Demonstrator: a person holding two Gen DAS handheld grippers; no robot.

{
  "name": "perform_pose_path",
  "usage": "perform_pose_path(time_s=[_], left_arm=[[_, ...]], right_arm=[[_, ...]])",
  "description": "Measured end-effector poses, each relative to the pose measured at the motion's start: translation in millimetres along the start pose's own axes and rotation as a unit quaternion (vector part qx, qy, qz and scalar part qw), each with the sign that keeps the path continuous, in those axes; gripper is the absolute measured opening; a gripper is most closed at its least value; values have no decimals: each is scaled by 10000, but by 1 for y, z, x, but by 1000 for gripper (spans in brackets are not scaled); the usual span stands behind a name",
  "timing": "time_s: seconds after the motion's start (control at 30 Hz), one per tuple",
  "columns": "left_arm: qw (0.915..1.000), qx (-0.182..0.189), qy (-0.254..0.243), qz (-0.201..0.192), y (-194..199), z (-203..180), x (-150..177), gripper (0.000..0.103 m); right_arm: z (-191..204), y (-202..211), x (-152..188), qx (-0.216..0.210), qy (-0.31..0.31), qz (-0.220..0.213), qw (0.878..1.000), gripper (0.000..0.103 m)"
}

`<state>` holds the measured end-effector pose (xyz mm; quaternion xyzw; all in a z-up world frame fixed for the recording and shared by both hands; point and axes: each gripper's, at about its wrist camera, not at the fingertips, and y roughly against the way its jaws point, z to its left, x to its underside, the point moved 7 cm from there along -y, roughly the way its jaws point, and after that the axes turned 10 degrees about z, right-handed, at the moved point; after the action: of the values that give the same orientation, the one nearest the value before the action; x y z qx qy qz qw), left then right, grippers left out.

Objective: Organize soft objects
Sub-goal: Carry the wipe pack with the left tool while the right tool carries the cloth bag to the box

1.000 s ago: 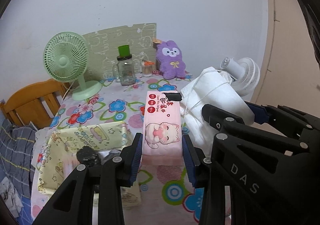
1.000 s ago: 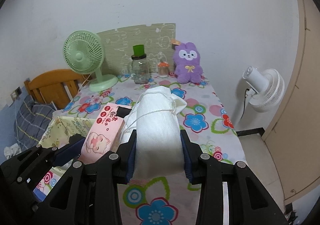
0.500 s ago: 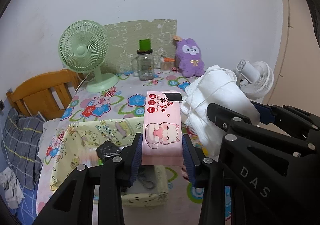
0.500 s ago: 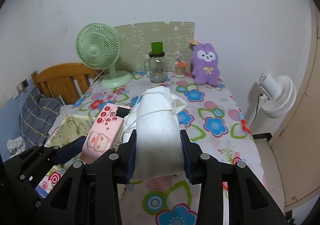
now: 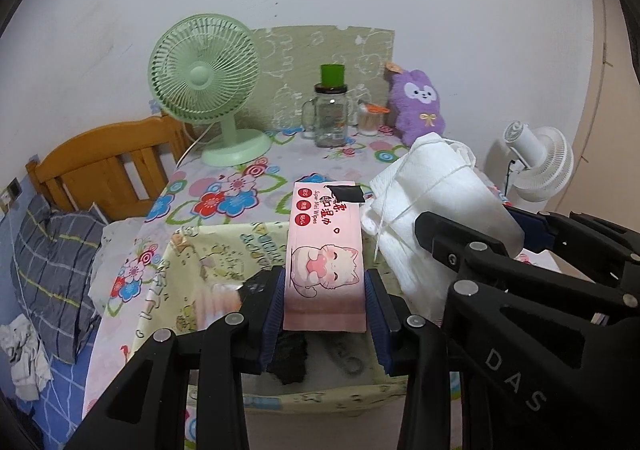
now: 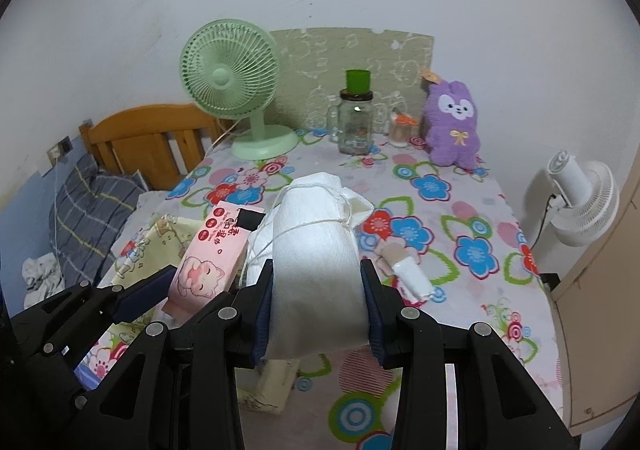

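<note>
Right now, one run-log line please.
left tool: holds pink wipes pack | right tool: holds white string-tied cloth bundle | below: yellow fabric bin

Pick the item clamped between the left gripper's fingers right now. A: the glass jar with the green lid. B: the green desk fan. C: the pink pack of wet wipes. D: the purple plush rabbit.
C: in the left wrist view the left gripper has its blue pads pressed against both sides of the pink pack of wet wipes, held above the yellow fabric box.
</note>
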<state>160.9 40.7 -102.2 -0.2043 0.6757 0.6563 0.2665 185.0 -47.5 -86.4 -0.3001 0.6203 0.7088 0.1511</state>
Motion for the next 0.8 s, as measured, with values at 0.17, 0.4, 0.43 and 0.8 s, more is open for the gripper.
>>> perform_pose_path(time_s=[0.17,0.4,0.43,0.8], left_arm=[[9999,-74,65,84,-8,14,3,40],[9996,-186,85,207,-19,31,9,40],[9995,-192,116,223,-20,34,10,40],[9975,-367,263,535,-43,61,19,40]], right_arm=[[14,-11,-1,-73,126,87,9999,42],[32,-28,-2,-182,266,248,9992,42],[35,-31,-1,-208,279,273,9990,42],[61,-60,3,-341,475,605,9965,42]])
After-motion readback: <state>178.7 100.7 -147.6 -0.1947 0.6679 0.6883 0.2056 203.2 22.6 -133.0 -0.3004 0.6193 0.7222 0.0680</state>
